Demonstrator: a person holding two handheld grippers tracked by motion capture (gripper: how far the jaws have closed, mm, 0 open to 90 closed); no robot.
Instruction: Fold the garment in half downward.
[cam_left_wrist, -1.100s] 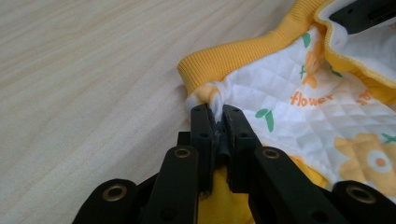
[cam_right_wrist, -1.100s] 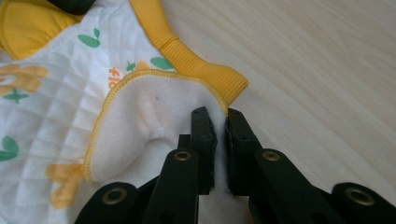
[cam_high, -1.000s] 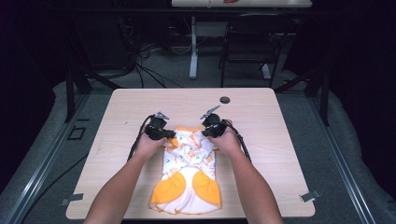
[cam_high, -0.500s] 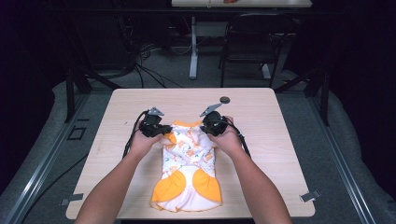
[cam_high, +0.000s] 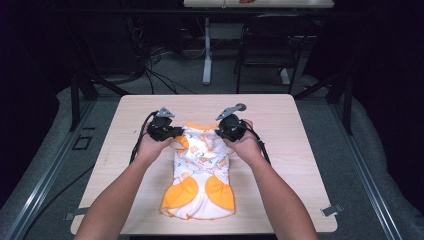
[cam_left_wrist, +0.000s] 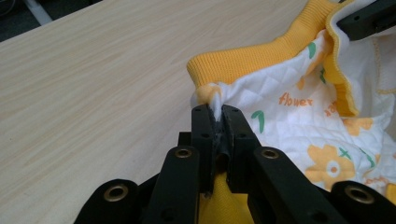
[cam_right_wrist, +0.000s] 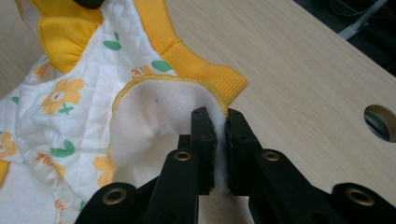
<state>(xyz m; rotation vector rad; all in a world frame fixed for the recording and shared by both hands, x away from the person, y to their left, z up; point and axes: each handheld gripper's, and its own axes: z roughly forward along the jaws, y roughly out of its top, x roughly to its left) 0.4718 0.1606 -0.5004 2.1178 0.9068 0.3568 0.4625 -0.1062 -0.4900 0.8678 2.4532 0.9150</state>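
Note:
A small white quilted garment (cam_high: 200, 170) with orange flowers and orange ribbed trim lies along the middle of the wooden table (cam_high: 125, 130). My left gripper (cam_high: 172, 134) is shut on its upper left edge, and white quilted cloth (cam_left_wrist: 280, 107) is pinched between the jaws of that gripper (cam_left_wrist: 217, 112). My right gripper (cam_high: 224, 131) is shut on the upper right edge. In the right gripper view the gripper (cam_right_wrist: 218, 119) clamps the garment's white fleece lining (cam_right_wrist: 154, 116) beside the orange cuff (cam_right_wrist: 196, 60). The top of the garment is lifted a little between both hands.
A round hole (cam_high: 241, 107) sits in the table just beyond my right gripper, also seen as a dark hole (cam_right_wrist: 380, 122). A chair (cam_high: 262, 50) and cables (cam_high: 150, 75) stand on the floor behind the table. Bare tabletop lies left and right of the garment.
Both grippers have carried the garment's top edge away from the person toward the far side of the table, stretching the garment out lengthwise.

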